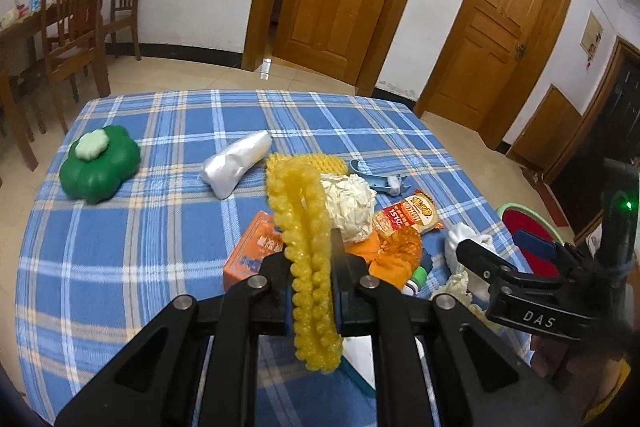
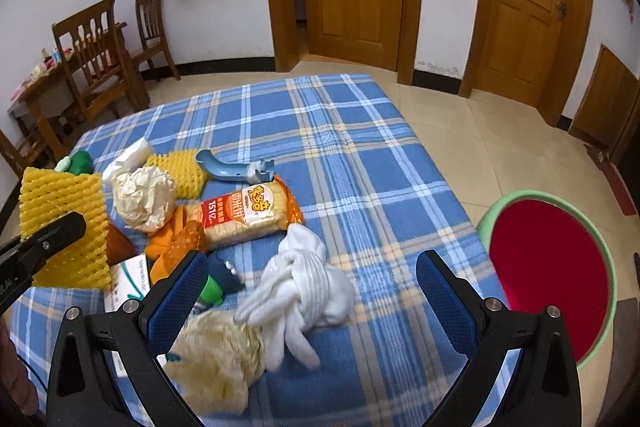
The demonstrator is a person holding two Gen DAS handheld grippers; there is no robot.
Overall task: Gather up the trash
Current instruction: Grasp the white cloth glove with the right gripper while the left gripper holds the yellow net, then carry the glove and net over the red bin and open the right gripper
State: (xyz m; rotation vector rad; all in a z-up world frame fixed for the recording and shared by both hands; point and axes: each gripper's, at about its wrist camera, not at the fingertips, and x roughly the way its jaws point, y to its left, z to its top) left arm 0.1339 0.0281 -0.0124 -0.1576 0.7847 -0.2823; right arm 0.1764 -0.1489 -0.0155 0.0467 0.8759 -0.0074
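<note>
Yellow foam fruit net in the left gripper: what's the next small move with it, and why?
Probably carry it rightward toward the green-rimmed bin with the red liner on the floor beside the table. The left gripper is shut on the yellow foam fruit net, lifted clear of the blue plaid tablecloth, so nothing is left but to move it over the bin. The right gripper is open and empty.

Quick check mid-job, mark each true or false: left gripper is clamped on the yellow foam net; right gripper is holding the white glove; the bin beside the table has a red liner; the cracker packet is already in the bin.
1. The left gripper is clamped on the yellow foam net. True.
2. The right gripper holds the white glove. False: its jaws stand open, the glove lying on the tablecloth between them.
3. The bin has a red liner. True.
4. The cracker packet is in the bin. False: it lies on the table.
</note>
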